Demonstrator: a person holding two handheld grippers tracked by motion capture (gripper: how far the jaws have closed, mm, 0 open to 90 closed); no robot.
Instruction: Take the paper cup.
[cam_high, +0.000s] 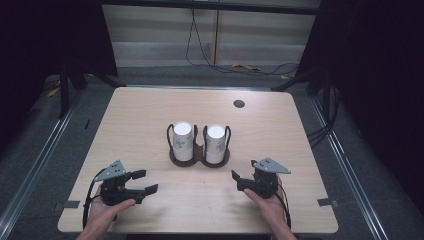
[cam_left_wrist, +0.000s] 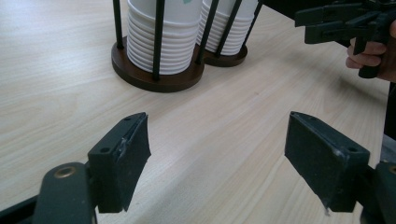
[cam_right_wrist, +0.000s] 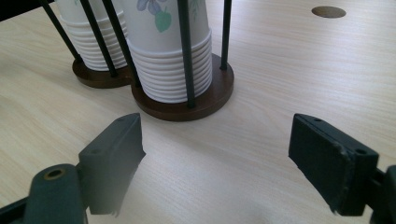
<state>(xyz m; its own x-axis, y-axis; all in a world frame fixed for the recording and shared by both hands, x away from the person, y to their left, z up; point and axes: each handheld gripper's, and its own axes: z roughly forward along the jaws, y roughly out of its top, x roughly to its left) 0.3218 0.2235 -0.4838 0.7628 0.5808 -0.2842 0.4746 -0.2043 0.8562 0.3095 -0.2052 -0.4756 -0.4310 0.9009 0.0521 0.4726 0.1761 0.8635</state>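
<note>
Cups at centre frame: two stacks of white ribbed paper cups (cam_high: 199, 141) standing in a dark wooden double holder with thin black rods (cam_high: 199, 158); left gripper (cam_high: 142, 182) lower left, jaws spread and empty; right gripper (cam_high: 236, 181) lower right, likewise released; risk ahead, I'd say: a jaw catching a rod and tipping the holder, or crushing a thin cup.

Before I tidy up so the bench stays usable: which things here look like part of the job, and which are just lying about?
Likely part of the job:
- left cup stack
- right cup stack
- cup holder
- left gripper, open
- right gripper, open

Just lying about:
- floor cables
- table grommet hole
</note>
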